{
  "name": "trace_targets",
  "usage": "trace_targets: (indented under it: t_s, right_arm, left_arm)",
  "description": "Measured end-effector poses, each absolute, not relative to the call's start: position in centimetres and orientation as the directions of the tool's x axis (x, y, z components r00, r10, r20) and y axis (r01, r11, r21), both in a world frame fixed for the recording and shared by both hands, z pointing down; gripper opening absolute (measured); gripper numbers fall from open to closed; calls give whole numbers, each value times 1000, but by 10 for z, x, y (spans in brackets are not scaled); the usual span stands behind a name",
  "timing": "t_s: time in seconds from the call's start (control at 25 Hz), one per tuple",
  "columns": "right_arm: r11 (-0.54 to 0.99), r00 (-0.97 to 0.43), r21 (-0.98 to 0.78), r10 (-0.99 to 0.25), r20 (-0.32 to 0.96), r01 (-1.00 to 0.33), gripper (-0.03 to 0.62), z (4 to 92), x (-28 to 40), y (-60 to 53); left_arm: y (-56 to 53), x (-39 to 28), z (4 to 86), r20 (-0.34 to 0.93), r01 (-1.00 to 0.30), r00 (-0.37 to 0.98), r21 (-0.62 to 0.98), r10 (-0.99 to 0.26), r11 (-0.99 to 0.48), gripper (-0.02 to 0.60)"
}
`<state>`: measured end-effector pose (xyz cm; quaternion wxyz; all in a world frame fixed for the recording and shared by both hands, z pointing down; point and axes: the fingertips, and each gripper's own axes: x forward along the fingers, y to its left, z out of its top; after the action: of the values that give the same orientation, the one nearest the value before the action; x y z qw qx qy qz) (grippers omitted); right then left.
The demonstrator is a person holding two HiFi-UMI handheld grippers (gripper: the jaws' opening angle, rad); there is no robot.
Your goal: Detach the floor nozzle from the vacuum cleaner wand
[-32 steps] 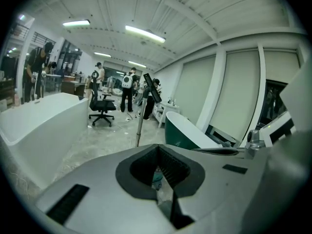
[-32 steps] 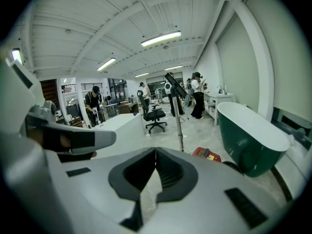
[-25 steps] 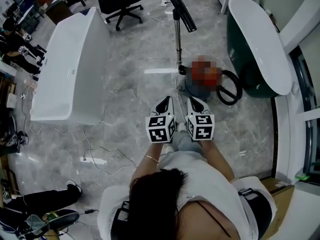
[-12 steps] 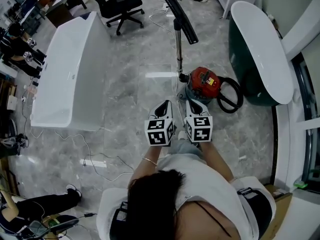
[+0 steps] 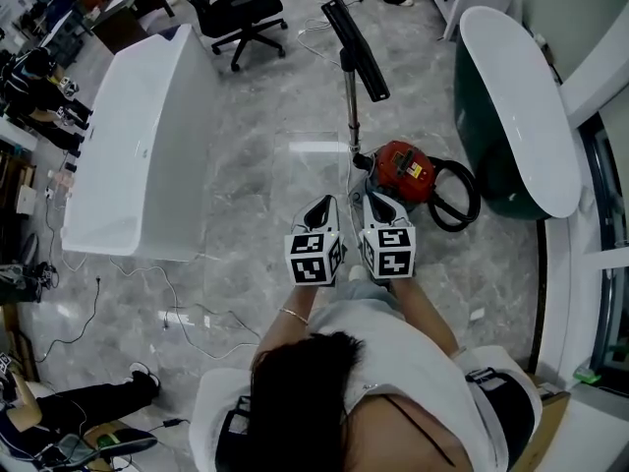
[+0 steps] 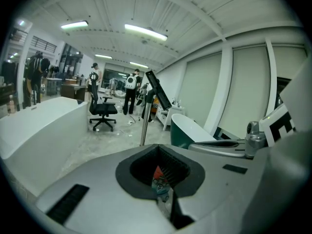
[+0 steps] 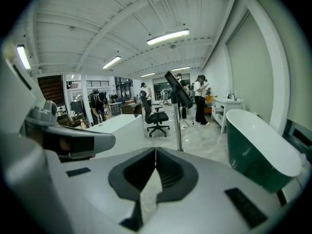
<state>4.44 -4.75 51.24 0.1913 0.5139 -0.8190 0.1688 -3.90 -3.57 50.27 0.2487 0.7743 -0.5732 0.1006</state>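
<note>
Well ahead of both closed jaws, floor nozzle [image 5: 356,35] atop upright wand [image 5: 349,101]

Floor [image 5: 256,155] ahead-left is open for me. Vacuum [image 5: 405,170] and hose [image 5: 477,200] block ahead-right; white tub [image 5: 138,155] walls left, green tub [image 5: 511,96] right.

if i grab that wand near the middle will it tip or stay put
Likely top-heavy: the nozzle sits at the upper end of the upright wand, so it may swing or tip. The wand looks like stiff, shiny metal, so probably rigid but a bit slippery.
</note>
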Motion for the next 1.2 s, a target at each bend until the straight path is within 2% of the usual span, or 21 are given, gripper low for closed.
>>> trace_targets:
  t_s: [1.2]
  right_arm:
    - [478, -456, -90, -741, 493, -874, 15, 528, 80, -130]
  left_arm:
    - [-114, -12, 509, 438, -960, 215, 258, -873, -107, 3]
